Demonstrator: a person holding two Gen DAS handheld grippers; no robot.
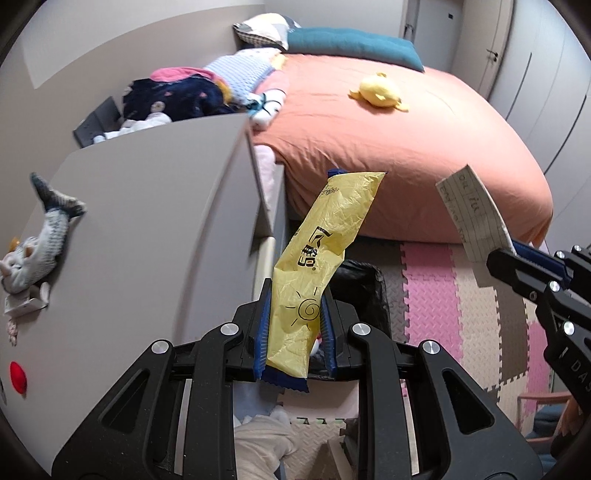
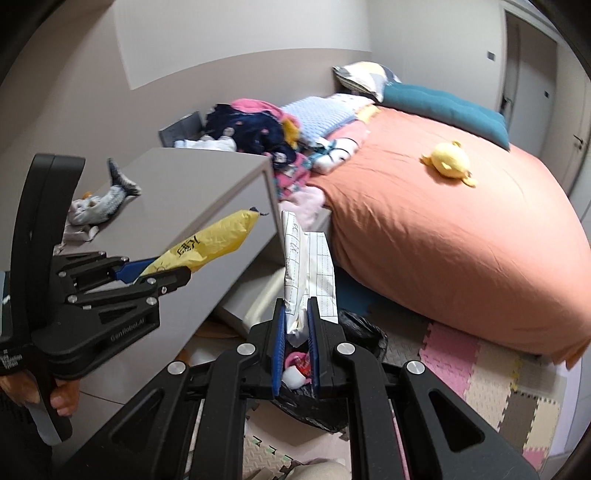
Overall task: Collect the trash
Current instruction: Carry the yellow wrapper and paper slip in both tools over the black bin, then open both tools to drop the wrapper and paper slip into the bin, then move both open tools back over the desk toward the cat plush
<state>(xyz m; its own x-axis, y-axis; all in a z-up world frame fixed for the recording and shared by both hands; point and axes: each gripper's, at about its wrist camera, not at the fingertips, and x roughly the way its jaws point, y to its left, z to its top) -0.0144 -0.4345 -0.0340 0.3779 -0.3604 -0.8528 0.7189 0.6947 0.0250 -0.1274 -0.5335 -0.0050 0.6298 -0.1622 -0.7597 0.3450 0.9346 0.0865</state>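
Wrappers first: my left gripper [image 1: 295, 314] is clamped on a crinkled yellow snack wrapper [image 1: 325, 236], its blue pads pressing both sides of the lower half while the rest stands up past the fingertips. My right gripper [image 2: 297, 325] is closed tight on a folded sheet of lined paper [image 2: 310, 266] with handwriting on it, which sticks up between the jaws. From the left wrist view I see that same paper held out at the right edge of the frame, and from the right wrist view I see the wrapper jutting from the other gripper at the left.

Just under both grippers sits a trash bin lined with a black bag [image 2: 362, 332]; through the right jaws I can make out some pink and white scraps [image 2: 295, 365] already lying in it. The bin stands on a foam puzzle-mat floor [image 1: 432, 295] of pink, beige and grey tiles, beside the end of a grey cabinet [image 1: 147, 206]. On the cabinet top lies a grey plush fish [image 1: 40, 240].

Beyond the bin is a bed with an orange cover [image 1: 406, 140], a yellow plush duck [image 1: 380, 92] lying on it. Along the bed's far side by the wall I see a heap of clothes [image 1: 177, 92], and at the head a teal cushion [image 1: 354, 46] and a patterned pillow [image 1: 262, 29].
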